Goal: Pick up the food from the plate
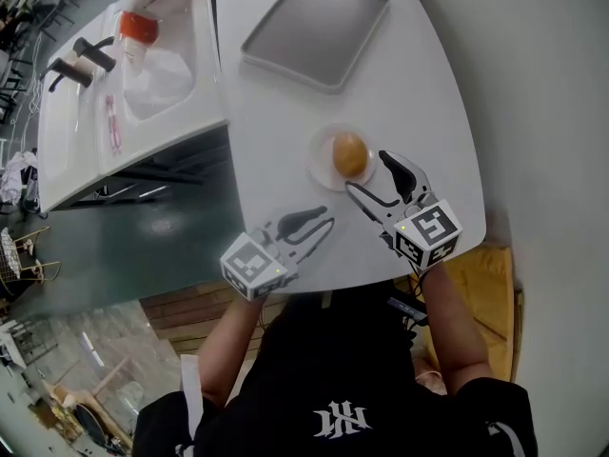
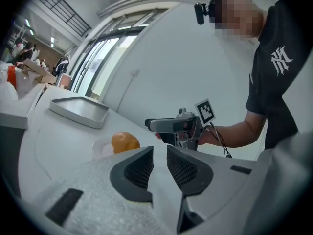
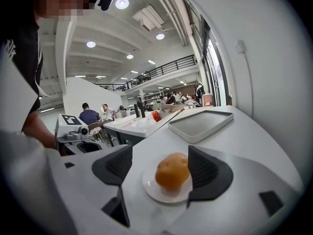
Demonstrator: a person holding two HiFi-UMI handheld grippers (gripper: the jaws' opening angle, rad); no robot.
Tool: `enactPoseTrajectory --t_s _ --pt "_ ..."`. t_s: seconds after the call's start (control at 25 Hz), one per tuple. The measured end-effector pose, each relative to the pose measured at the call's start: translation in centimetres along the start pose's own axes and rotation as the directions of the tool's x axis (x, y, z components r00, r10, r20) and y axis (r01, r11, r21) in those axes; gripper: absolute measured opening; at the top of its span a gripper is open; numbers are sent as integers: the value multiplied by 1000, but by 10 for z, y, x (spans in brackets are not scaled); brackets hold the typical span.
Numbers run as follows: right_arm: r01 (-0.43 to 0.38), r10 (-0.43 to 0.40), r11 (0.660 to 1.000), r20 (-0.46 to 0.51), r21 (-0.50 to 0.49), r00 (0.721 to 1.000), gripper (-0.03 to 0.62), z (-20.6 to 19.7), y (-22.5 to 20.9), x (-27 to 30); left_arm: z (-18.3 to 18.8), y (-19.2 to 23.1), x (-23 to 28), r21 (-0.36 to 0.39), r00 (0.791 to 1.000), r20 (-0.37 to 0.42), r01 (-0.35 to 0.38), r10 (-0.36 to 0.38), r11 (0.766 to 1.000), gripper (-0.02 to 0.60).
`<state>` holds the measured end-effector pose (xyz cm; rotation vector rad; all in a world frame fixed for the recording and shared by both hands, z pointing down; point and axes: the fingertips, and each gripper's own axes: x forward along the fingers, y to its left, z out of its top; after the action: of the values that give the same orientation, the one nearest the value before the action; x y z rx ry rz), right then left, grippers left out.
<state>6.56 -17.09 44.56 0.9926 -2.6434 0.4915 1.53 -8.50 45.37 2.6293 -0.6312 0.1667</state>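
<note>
A round golden-brown bun (image 1: 350,153) lies on a small white plate (image 1: 322,168) near the front of the white table. My right gripper (image 1: 371,175) stands open just in front of the plate, one finger at the bun's right, the other short of it. In the right gripper view the bun (image 3: 172,171) sits on the plate (image 3: 155,191) between and just beyond the two wide-apart pads, touching neither. My left gripper (image 1: 306,225) rests low over the table at the left, shut with nothing in it. From there the bun (image 2: 124,142) shows ahead to the left.
A grey rectangular tray (image 1: 316,27) lies at the far end of the table. A second table (image 1: 133,74) at the left carries a white tray, bottles and a box. The near table edge (image 1: 314,284) is right by the person. A yellow seat (image 1: 487,284) stands at the right.
</note>
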Motion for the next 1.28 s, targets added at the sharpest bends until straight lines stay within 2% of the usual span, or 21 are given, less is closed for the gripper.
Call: enactPoseTrajectory --t_s 0.28,0.56,1.28 --pt "16 -16 1000 -10 14 1000 333 -3 -11 18 -2 11 2 -16 1000 13 0 1 1000 63" --pt "19 -18 1000 -25 14 1000 367 -11 -11 34 -6 16 2 -79 1000 8 1 0 997 63" --pt "44 -42 999 -85 27 995 377 -34 -25 61 -12 29 9 -102 1000 -11 14 -15 995 63"
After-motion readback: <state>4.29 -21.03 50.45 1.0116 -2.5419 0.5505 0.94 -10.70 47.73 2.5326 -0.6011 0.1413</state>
